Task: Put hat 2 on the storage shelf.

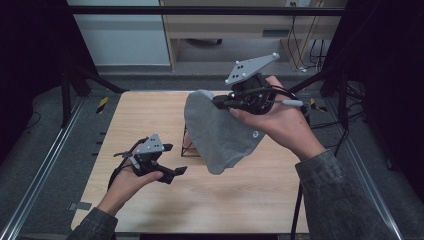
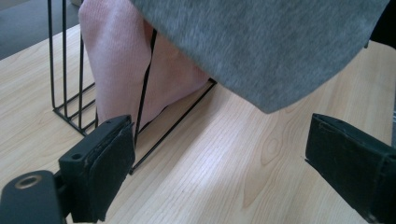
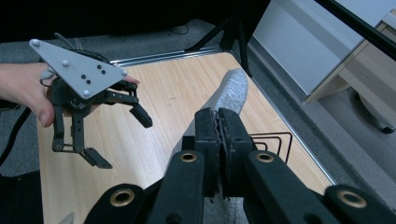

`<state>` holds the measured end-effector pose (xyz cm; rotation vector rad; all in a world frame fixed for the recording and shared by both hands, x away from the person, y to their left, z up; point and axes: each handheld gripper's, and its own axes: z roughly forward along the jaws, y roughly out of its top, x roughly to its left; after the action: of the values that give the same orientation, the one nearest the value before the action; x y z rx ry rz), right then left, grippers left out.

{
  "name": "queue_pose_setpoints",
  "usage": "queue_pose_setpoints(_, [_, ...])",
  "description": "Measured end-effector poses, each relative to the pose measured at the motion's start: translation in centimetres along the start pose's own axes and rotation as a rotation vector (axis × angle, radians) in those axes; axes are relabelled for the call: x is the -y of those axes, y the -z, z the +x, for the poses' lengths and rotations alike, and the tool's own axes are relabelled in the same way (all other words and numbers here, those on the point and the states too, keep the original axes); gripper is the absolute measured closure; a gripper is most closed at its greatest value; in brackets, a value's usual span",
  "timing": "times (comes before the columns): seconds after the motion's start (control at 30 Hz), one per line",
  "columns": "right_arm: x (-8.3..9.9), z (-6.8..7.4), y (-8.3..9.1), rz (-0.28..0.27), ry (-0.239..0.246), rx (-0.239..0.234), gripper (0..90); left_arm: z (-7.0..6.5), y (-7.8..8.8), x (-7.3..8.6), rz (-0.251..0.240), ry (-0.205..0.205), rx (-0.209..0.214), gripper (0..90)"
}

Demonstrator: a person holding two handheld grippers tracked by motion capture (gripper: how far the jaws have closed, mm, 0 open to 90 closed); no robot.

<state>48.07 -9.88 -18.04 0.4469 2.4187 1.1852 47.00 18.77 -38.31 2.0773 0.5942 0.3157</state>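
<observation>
nearest, the left gripper (image 1: 172, 161) is held wide open and empty over the wooden table (image 1: 150, 200), while at its one o'clock a grey cloth (image 1: 220, 132) is pinched in the closed right gripper (image 3: 218, 122), draped over the wire rack (image 2: 74, 107) and pink cloth (image 2: 116, 70) behind.

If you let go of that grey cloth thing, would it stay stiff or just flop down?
Probably flop. The grey cloth hangs in a soft drape from the right gripper, pinched at one edge. It looks light, since one small pinch carries it. Its fuzzy knit likely will not slip easily from the pads. Dropped, it might land on the wire rack holding a pink cloth.
</observation>
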Motion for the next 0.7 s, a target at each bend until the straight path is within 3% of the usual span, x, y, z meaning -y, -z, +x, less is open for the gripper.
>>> queue_pose_setpoints(0.3, [0.0, 0.6, -1.5, 0.024, 0.018, 0.002, 89.4, -0.4, -1.3, 0.3, -0.016, 0.021, 0.018, 9.6])
queue_pose_setpoints(0.7, [-1.3, 1.4, -0.3, -0.028, 0.032, -0.026, 89.3, 0.3, -1.5, -0.6, -0.033, 0.019, 0.022, 10.6])
